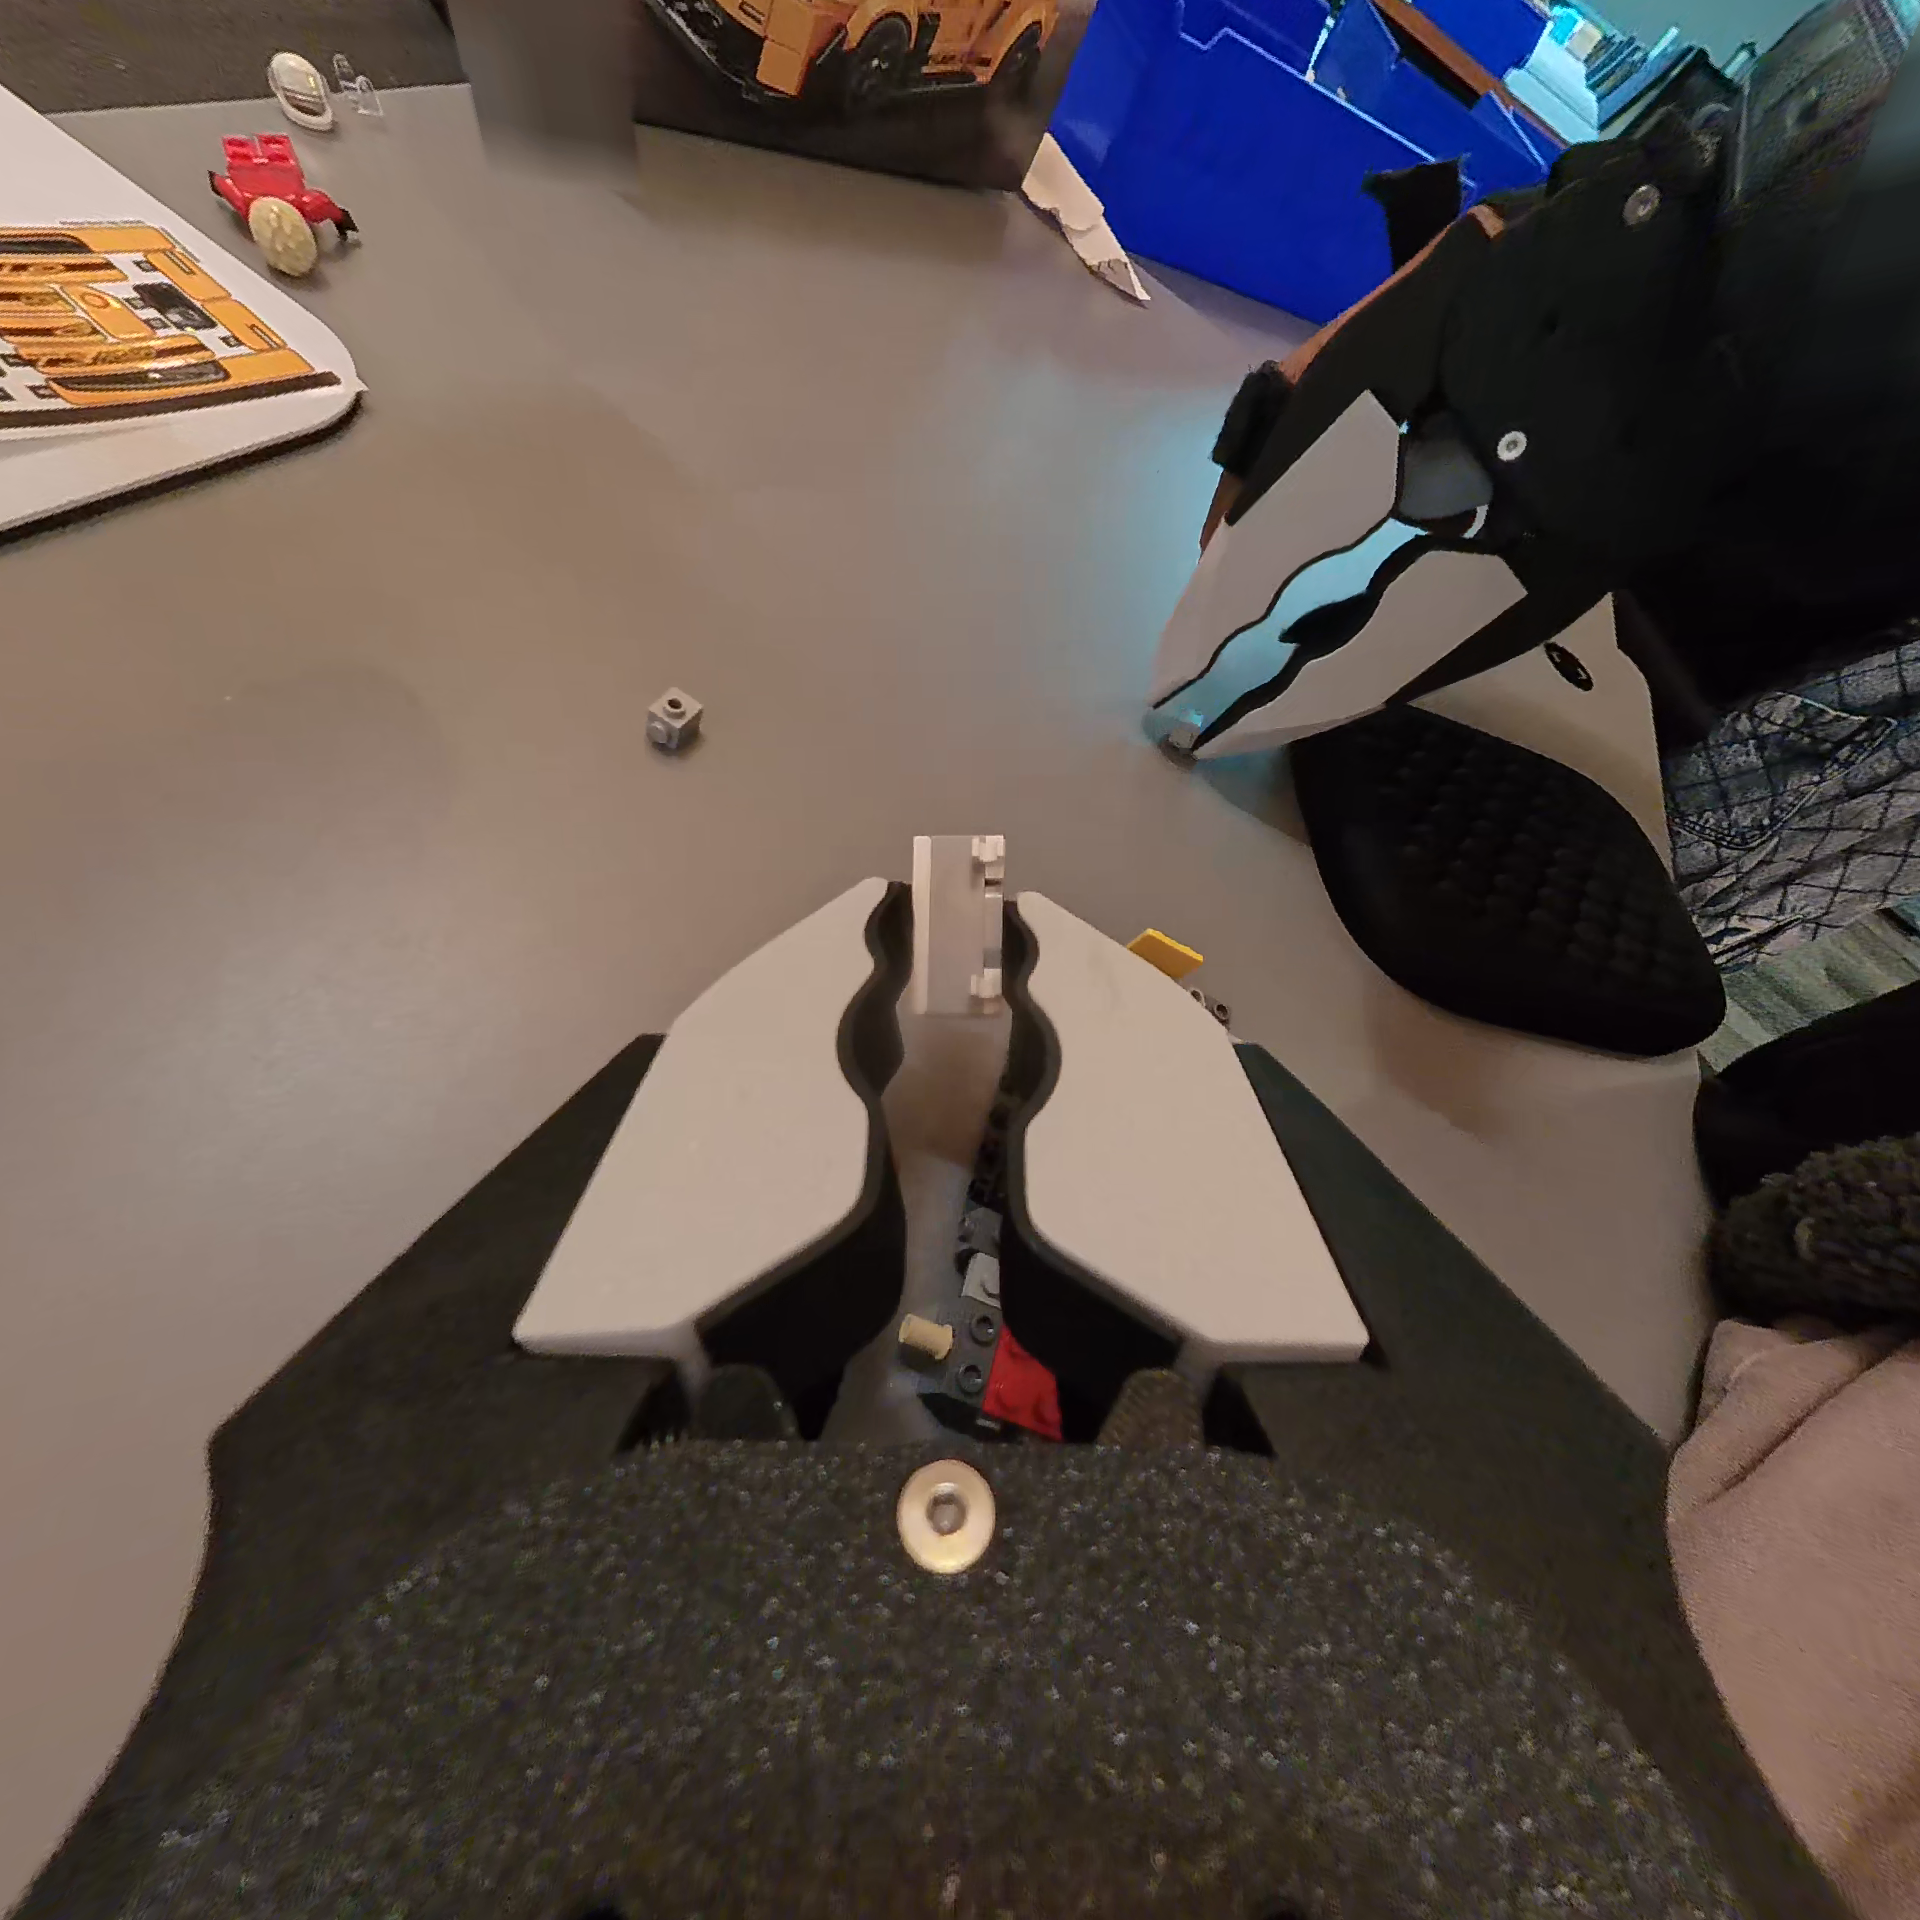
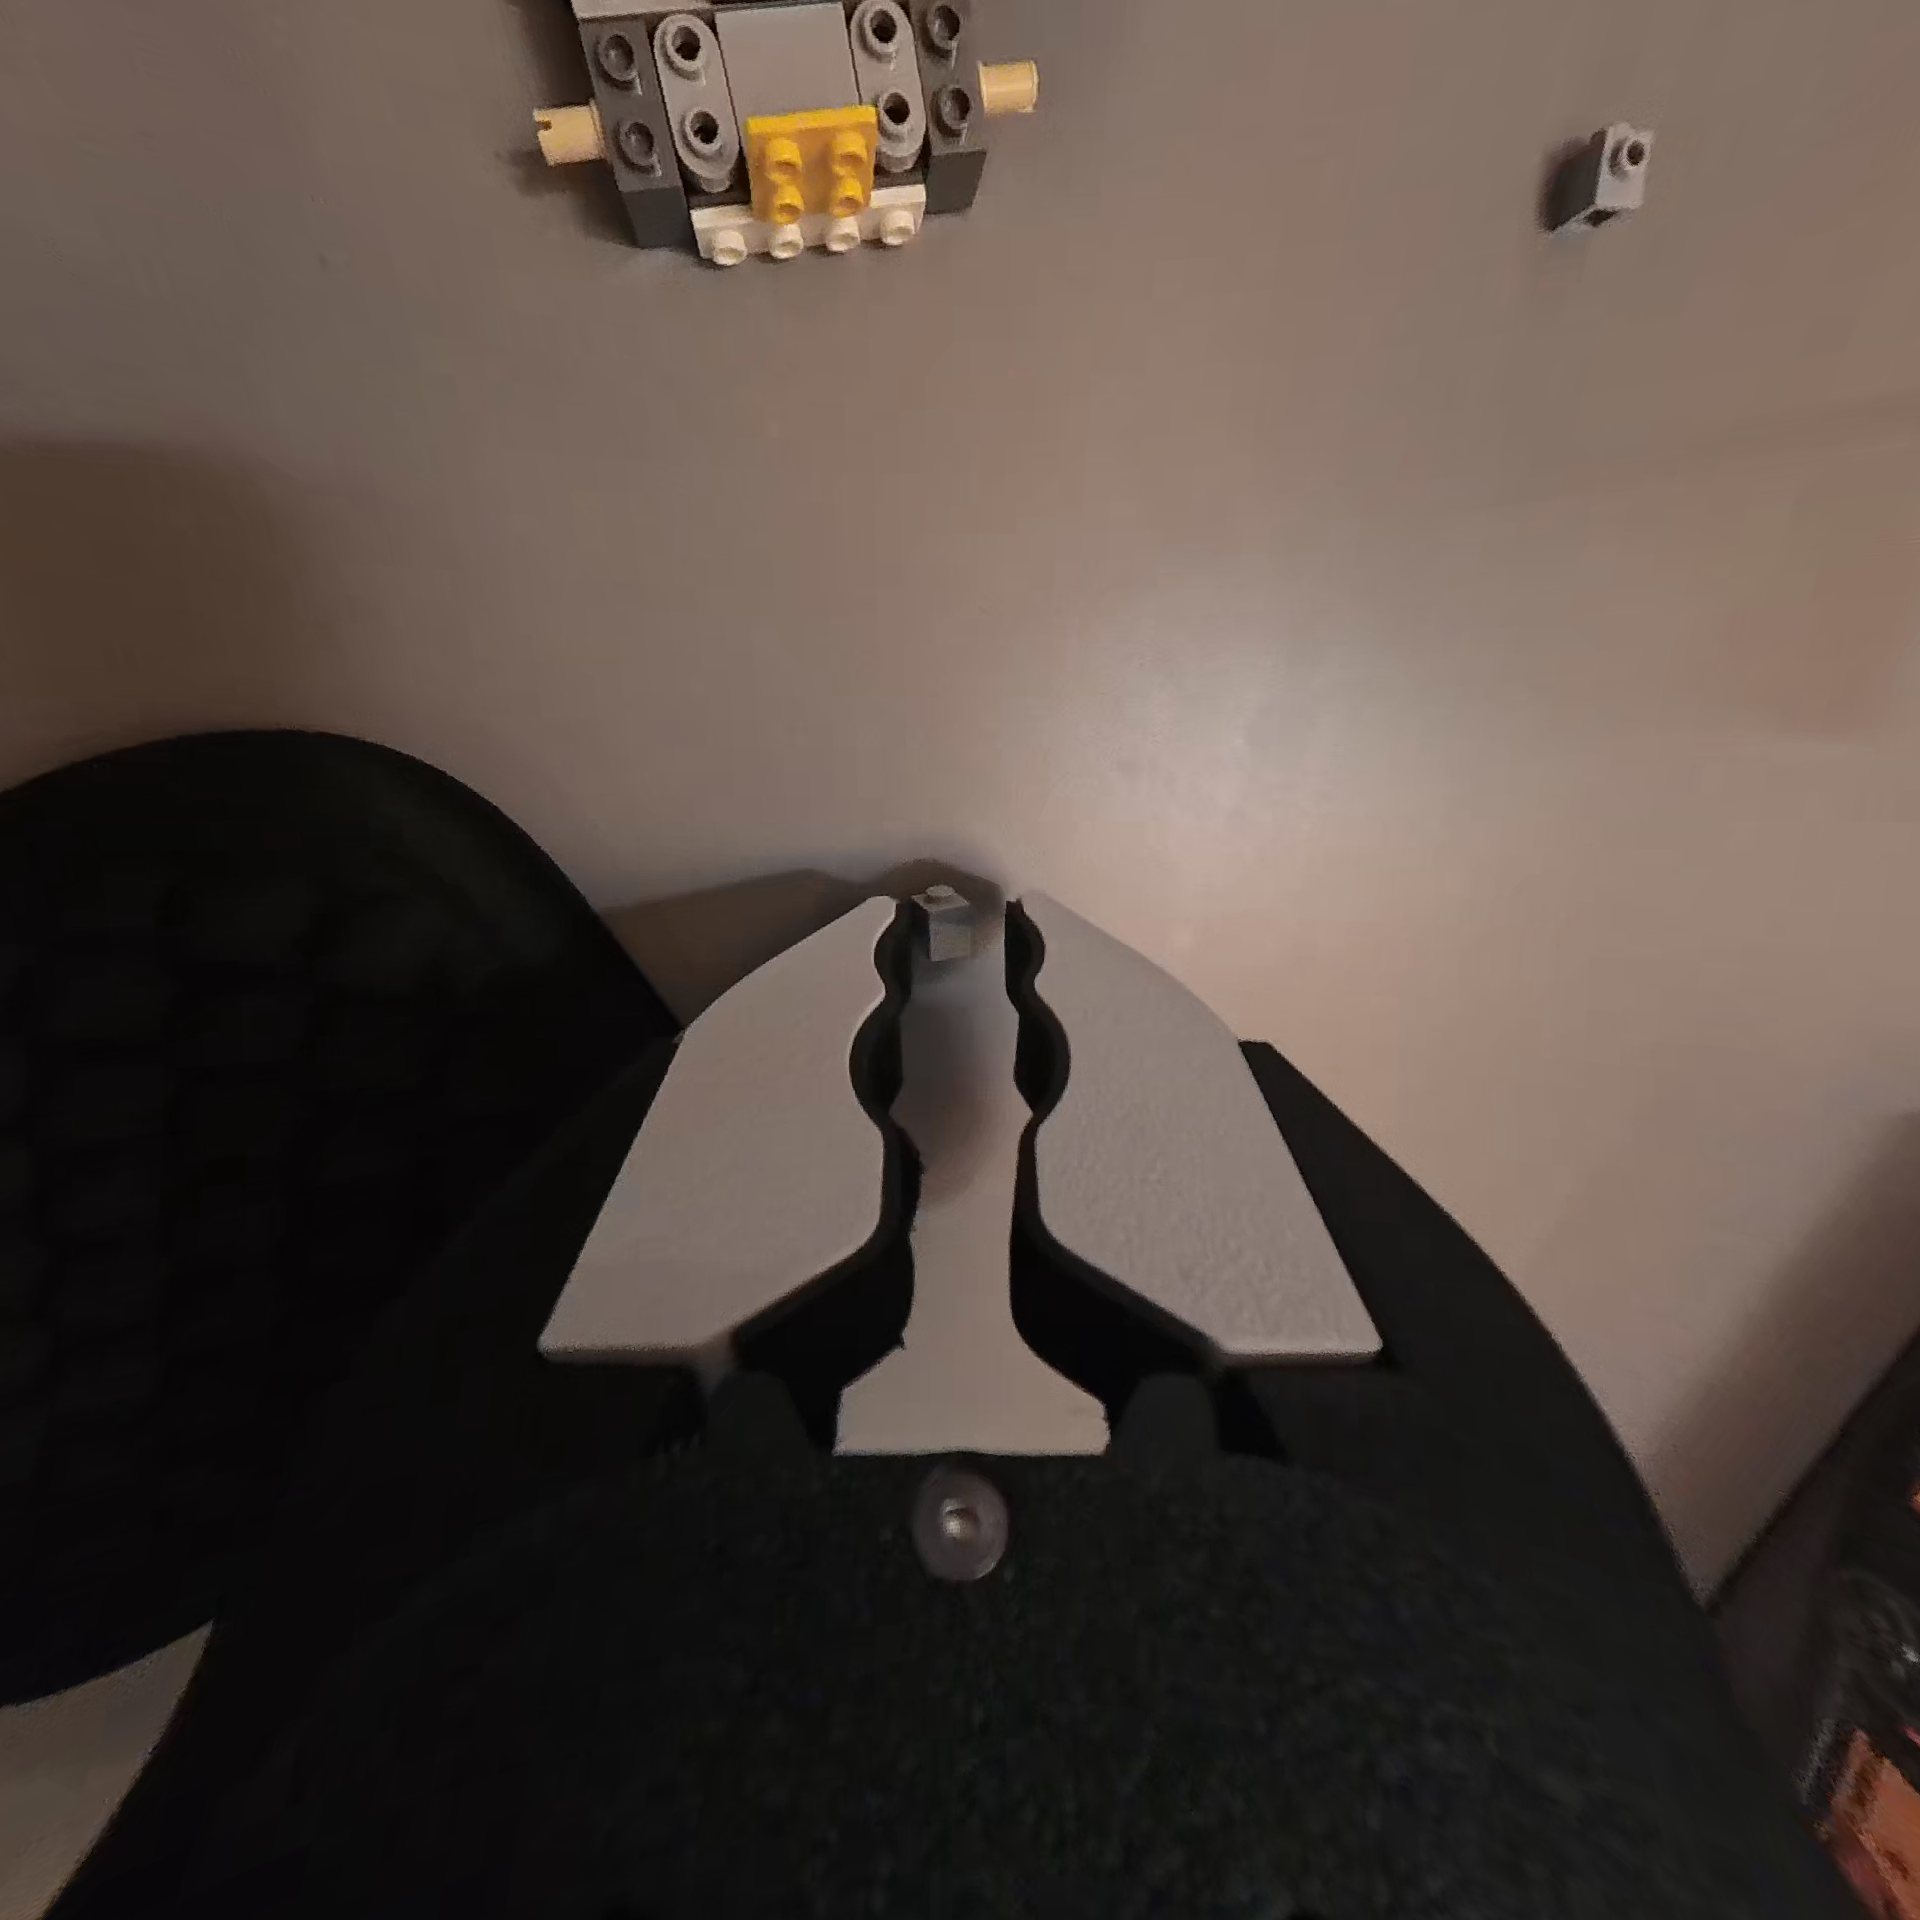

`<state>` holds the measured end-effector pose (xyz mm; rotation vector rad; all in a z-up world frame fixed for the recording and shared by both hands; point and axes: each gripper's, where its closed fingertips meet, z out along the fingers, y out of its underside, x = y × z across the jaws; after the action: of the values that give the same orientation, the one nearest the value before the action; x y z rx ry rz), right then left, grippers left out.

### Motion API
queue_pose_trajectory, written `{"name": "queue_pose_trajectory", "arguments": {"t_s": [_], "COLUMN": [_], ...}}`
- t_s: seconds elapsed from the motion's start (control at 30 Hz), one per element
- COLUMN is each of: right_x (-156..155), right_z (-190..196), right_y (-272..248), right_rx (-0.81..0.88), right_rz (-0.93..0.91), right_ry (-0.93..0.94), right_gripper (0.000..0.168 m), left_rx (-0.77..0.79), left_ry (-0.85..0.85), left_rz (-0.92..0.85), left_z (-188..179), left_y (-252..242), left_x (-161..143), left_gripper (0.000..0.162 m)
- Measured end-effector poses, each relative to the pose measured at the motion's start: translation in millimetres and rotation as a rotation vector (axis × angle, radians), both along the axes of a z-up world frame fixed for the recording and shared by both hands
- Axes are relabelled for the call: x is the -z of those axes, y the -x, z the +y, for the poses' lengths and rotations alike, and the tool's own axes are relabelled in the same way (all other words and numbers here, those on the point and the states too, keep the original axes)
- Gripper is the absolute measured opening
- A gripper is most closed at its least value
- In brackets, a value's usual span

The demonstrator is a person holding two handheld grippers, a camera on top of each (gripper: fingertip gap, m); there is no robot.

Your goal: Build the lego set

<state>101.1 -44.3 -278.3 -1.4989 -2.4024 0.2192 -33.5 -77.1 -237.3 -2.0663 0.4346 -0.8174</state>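
Plate [image 1: 956, 925], pale grey and studded, is being clamped in the left gripper [image 1: 954, 940] above the grey table [image 1: 520, 831]; beyond it a small grey brick [image 1: 674, 719] is lying, a printed sheet [image 1: 135, 322] farther left. In the right wrist view, a tiny grey stud brick [image 2: 943, 925] is being bracketed loosely, tips narrowly parted, by the right gripper [image 2: 951, 920]; the chassis [image 2: 784, 135] is sitting well beyond.

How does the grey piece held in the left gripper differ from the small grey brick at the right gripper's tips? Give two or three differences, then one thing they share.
1. The flat grey piece is long and plate-like; the small grey brick is a stubby cube.
2. The flat piece is clamped in the left gripper above the table; the small brick sits on the table between the right gripper's tips, one side showing a gap.

Both are light grey.
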Motion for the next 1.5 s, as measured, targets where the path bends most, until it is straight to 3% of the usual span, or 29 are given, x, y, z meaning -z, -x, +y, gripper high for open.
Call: {"name": "queue_pose_trajectory", "arguments": {"t_s": [0.23,0.53,0.83,1.03,1.5], "right_x": [-4,-13,-9,-4,3], "right_z": [-8,-6,-1,-8,-19], "right_y": [-4,-2,-2,-4,-10], "right_rx": [-0.023,-0.021,0.01,-0.011,-0.093], "right_rz": [-0.024,-0.022,-0.17,-0.174,-0.109], "right_ry": [0.153,0.203,0.46,0.446,0.183], "right_gripper": [0.016,0.013,0.005,0.006,0.013], "left_rx": [0.001,0.005,0.009,0.011,0.026], "left_ry": [0.022,0.029,0.039,0.046,0.021], "left_rz": [-0.024,-0.027,-0.029,-0.041,-0.033], "left_z": [0,0,-1,-1,-2], "left_y": [0,0,-1,-1,-2], "left_x": [1,2,4,4,-2], "left_gripper": [0.016,0.016,0.016,0.016,0.016]}}
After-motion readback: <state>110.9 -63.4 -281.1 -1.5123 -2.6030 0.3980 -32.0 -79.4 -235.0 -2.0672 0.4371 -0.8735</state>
